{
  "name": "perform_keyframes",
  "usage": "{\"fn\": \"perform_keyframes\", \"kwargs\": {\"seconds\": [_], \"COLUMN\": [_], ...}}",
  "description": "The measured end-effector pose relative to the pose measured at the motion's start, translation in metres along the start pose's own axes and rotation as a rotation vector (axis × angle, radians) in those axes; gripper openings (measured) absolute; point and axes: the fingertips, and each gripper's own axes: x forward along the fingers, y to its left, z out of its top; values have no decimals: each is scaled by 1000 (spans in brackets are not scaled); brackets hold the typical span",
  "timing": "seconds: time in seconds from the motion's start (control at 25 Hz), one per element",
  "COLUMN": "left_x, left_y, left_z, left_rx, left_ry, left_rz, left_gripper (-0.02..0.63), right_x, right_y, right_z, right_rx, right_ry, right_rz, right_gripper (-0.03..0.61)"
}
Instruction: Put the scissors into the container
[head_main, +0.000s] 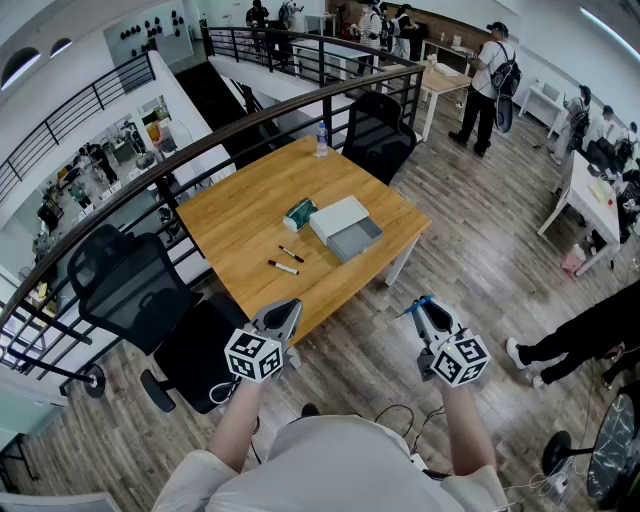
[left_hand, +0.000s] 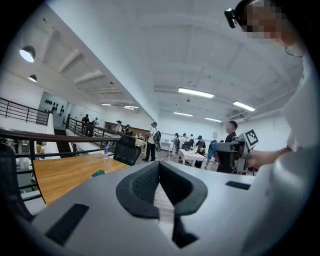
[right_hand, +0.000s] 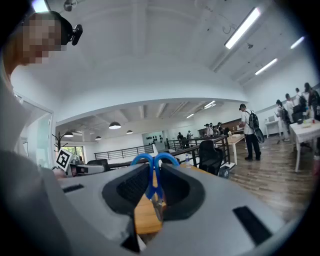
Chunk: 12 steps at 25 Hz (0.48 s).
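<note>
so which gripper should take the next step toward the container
Right. The right gripper has the blue scissors clamped between its jaws, so it only needs to carry them to the open grey container on the table. The left gripper is shut on nothing.

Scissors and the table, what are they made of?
The scissors look to have glossy blue plastic handles and shiny grey blades, probably metal. The table top looks like matte wood or wood laminate: orange-brown with faint grain lines.

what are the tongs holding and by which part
The scissors, clamped just below their blue finger loops by the right tongs; the left tongs hold nothing.
</note>
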Motion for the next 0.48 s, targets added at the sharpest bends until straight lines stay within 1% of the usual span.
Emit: {"fn": "perform_keyframes", "kwargs": {"seconds": [0.24, 0.48], "left_x": [-1, -3], "left_y": [3, 6], "left_z": [-2, -5], "left_rx": [-5, -11], "left_ry": [-7, -5], "left_rz": [-4, -3], "left_gripper": [-8, -8], "right_x": [3, 4], "right_y": [4, 5], "right_z": [-4, -1], "right_rx": [-6, 34], "right_ry": [1, -29], "right_rz": [-1, 9], "right_gripper": [78, 80]}}
